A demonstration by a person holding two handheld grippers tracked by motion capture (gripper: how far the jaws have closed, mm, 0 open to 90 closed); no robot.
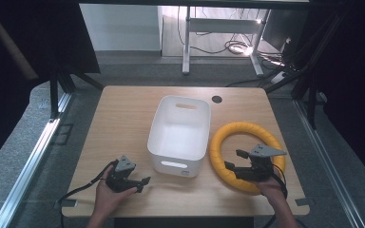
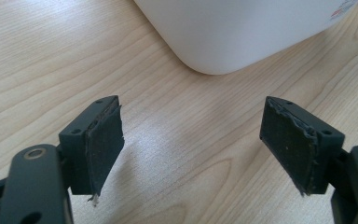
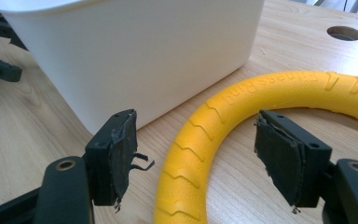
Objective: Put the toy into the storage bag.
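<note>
Wooden table (image 1: 123,118) bearing white bin (image 1: 179,135) and yellow ring (image 1: 246,154); left gripper (image 1: 142,184) jaws spread, empty; right gripper (image 1: 233,160) jaws spread astride ring's near arc.

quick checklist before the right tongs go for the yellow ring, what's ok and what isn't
1. Right tongs open: ok, jaws stand wide apart.
2. Yellow ring lined up: ok, its near-left arc lies between the jaws in the right gripper view.
3. Ring free of the white bin: ok, it lies flat on the table beside the bin; whether they touch, cannot tell.
4. Bin empty to receive it: ok, nothing visible inside from the high view.
5. Left tongs out of the way: ok, open, at the bin's other side.
6. Pad grip: cannot tell, edges look frayed.
</note>
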